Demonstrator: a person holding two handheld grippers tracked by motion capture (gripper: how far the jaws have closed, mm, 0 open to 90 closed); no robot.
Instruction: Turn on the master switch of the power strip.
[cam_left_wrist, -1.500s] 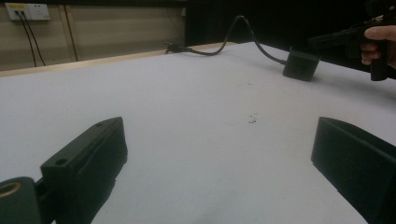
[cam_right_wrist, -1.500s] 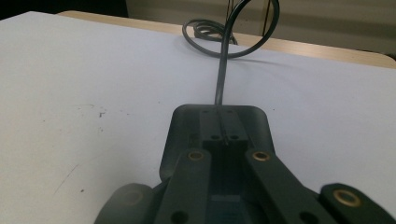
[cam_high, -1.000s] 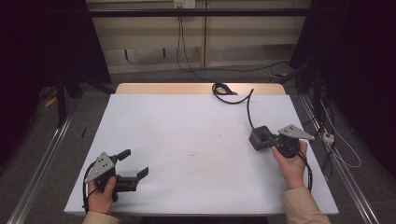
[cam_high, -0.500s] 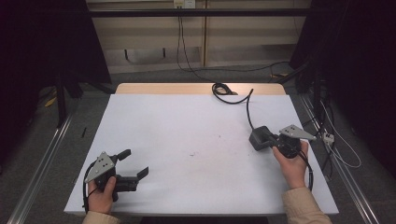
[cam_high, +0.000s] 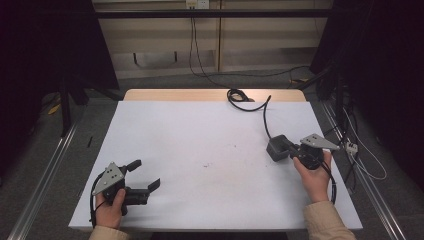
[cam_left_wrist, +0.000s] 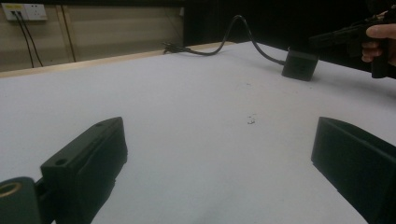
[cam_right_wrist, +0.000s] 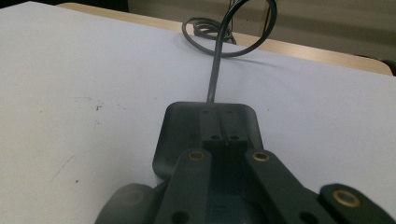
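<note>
Left gripper (cam_high: 145, 176) low over the white surface (cam_high: 200, 135) at its near left corner, jaws wide apart and empty; far right, right gripper (cam_high: 291, 152) with jaws together, tips at the black power adapter (cam_high: 278, 147), its cable (cam_high: 264, 117) trailing to the far edge.

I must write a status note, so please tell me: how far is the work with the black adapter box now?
Done: the right tool has its jaws shut, tips against the black adapter box on the white table. In hand: the box sits flat, not lifted. Left: its cable is loosely coiled at the far edge, and the left tool rests open, apart from both.
</note>
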